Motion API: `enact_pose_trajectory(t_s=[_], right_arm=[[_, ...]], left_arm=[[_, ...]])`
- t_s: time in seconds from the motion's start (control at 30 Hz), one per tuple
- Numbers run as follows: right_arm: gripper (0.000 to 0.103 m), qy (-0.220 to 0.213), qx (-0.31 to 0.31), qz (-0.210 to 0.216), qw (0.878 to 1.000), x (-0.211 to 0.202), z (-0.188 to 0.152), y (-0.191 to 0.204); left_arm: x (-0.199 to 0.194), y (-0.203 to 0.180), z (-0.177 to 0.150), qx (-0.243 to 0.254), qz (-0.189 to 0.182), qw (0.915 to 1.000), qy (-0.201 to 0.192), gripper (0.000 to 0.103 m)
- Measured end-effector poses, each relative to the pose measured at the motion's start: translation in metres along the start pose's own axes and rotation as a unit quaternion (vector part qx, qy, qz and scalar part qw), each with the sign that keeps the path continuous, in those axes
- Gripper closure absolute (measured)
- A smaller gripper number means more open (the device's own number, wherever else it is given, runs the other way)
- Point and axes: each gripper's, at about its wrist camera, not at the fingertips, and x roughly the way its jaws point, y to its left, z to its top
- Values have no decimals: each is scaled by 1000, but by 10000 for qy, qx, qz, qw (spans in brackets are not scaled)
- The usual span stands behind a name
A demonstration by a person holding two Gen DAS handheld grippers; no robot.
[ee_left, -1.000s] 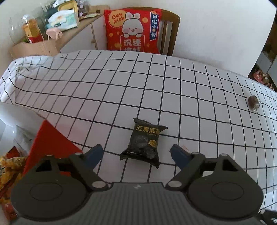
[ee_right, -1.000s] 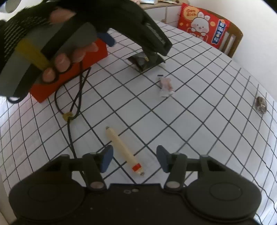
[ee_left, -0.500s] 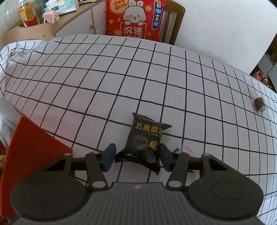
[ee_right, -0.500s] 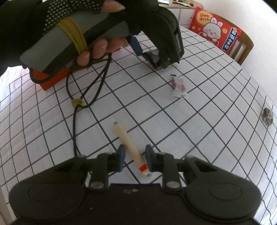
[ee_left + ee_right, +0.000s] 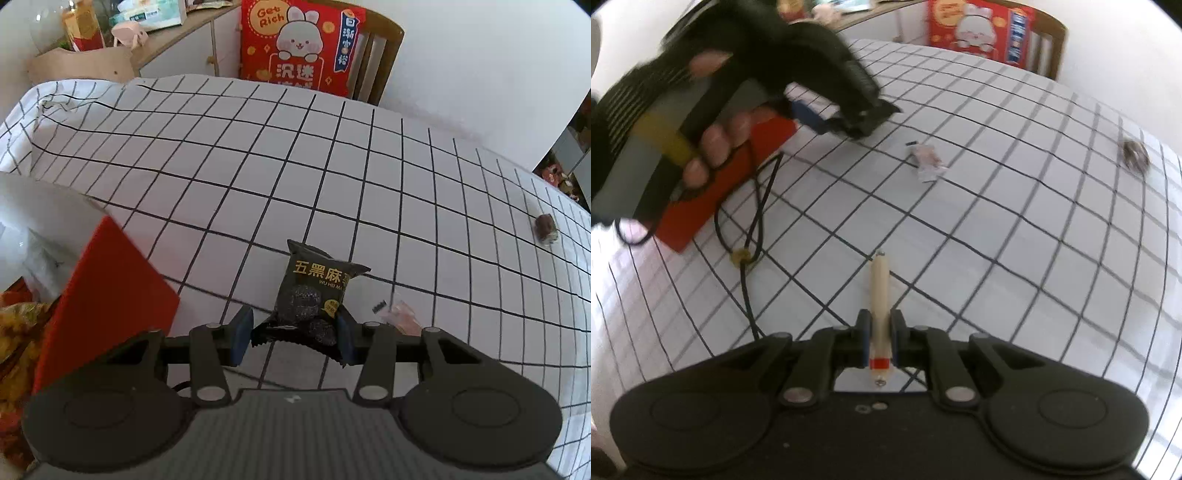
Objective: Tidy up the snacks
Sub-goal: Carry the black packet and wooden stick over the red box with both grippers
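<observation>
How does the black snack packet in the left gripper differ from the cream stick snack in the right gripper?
The black snack packet is flat, wide and dark with gold letters; the stick snack is thin, long and pale with a red band. The left gripper stands wider than the right gripper. Both snacks are clamped near their lower ends.

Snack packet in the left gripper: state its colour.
Black packet with gold lettering, clearest in the left wrist view.

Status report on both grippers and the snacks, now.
Left gripper shut on black snack packet. Right gripper shut on sausage stick. Pink wrapper and brown candy loose on table; nothing blocking.
</observation>
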Motion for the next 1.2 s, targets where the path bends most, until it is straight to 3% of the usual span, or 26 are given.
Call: enact_pose_trajectory(t_s=[0.4, 0.73, 1.2], right_arm=[[94, -480, 541, -85, 9973, -55, -12, -2], [94, -751, 721, 93, 9945, -95, -11, 16], [94, -1090, 665, 410, 9910, -123, 18, 60]], left_arm=[[-72, 0, -35, -51, -191, 9994, -291, 57], [-135, 15, -70, 120, -311, 9978, -576, 57], [-193, 58, -97, -171, -333, 9970, -675, 57]])
